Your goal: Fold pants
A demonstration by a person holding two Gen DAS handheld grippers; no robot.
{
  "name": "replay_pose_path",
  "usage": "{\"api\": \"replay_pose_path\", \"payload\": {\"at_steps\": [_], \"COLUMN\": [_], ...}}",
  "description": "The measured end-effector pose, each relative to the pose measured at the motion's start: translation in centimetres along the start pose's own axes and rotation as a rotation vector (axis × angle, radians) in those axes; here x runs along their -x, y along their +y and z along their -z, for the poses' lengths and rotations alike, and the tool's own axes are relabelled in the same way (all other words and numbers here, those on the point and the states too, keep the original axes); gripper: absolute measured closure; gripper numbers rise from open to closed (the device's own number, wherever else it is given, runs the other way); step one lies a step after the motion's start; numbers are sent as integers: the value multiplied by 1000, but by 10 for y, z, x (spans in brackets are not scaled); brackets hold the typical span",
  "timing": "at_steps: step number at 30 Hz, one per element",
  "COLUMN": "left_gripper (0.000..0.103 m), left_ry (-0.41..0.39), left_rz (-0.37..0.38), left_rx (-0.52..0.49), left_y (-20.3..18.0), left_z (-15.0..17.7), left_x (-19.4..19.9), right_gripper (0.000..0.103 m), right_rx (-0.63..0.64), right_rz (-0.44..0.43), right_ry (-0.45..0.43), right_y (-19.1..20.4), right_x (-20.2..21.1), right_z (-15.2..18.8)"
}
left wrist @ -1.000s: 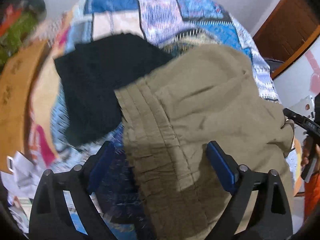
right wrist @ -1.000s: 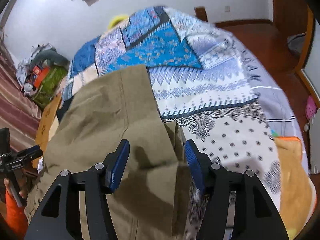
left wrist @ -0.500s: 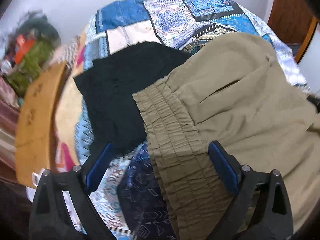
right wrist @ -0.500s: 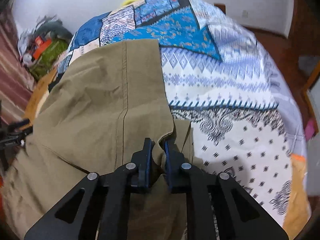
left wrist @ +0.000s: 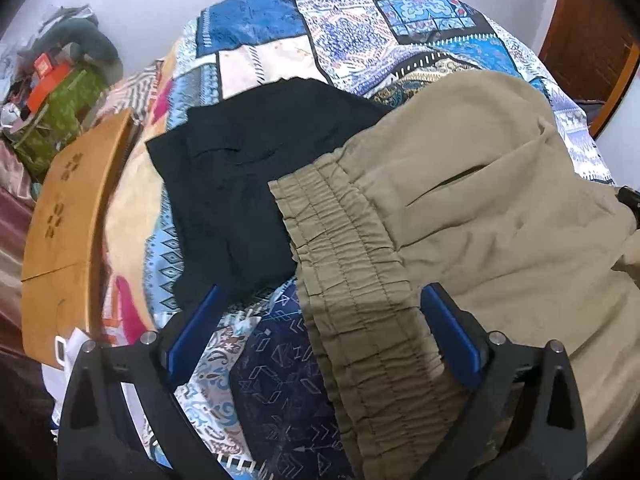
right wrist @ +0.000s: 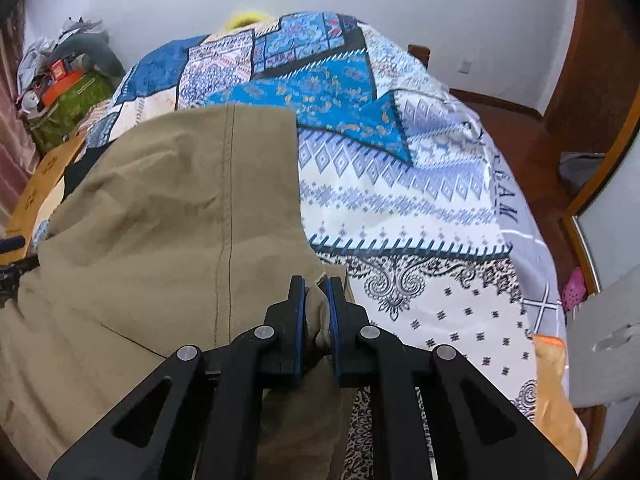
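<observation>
Left wrist view: the left tool (left wrist: 322,326) points down at the bed (left wrist: 264,64), its jaws spread wide and opening, pads pressing on nothing.
Wooden board (left wrist: 68,216): far left, beside the bed's edge.
Clutter (left wrist: 60,92): green and orange things heaped at far left by the wall.
Black garment (left wrist: 248,184): lies flat on the quilt, left of the pants, its right edge tucked under their waistband.
Pants (left wrist: 480,216): olive, spread on the bed at right; the gathered elastic waistband (left wrist: 352,280) runs near to far between the left tool's blue pads without touching either.
Right wrist view: the right tool (right wrist: 316,300) is pressed together, pinching a bunched fold of the pants (right wrist: 168,216) at their near right edge.
Pants in this view: cover the left half of the bed, a stitched seam running near to far.
Quilt (right wrist: 420,200): blue-and-white patterned, bare to the right of the pants.
Orange cloth (right wrist: 556,392): at the bed's near right corner.
</observation>
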State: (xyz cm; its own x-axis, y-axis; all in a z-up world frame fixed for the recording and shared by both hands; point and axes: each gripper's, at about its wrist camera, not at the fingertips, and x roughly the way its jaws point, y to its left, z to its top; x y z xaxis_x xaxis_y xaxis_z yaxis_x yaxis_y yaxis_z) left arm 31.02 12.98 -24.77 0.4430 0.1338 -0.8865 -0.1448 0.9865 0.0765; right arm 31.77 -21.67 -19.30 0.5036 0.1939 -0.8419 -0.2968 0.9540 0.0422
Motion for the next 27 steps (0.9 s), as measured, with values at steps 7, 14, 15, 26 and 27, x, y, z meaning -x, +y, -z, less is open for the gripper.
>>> {"api": "replay_pose_path", "payload": {"at_steps": [7,14,15,26,27], "left_gripper": [2,2,2,2,2], "left_ry": [-92,-104,-88,69,68], "left_rz": [-17,3,-6,35,26], "left_rx": [-10,81,96,169,163], "left_y": [10,41,45,55,53], "left_z": [-13,-48,-54,-67,-66], "left_x": [41,36,28,-51,-55], "right_gripper": [69,23,23,23,23], "right_rx": [40,-13,-16,-13,-7], "right_rz": [-40,-122,-129,-175,-175], "right_ry": [-33,-132,-133,-12,-3], "right_y": [-2,-3,-1,11,12], "right_x": [36,54,52,-29,-35], "right_z": [-12,-40,-44,-93,-97]}}
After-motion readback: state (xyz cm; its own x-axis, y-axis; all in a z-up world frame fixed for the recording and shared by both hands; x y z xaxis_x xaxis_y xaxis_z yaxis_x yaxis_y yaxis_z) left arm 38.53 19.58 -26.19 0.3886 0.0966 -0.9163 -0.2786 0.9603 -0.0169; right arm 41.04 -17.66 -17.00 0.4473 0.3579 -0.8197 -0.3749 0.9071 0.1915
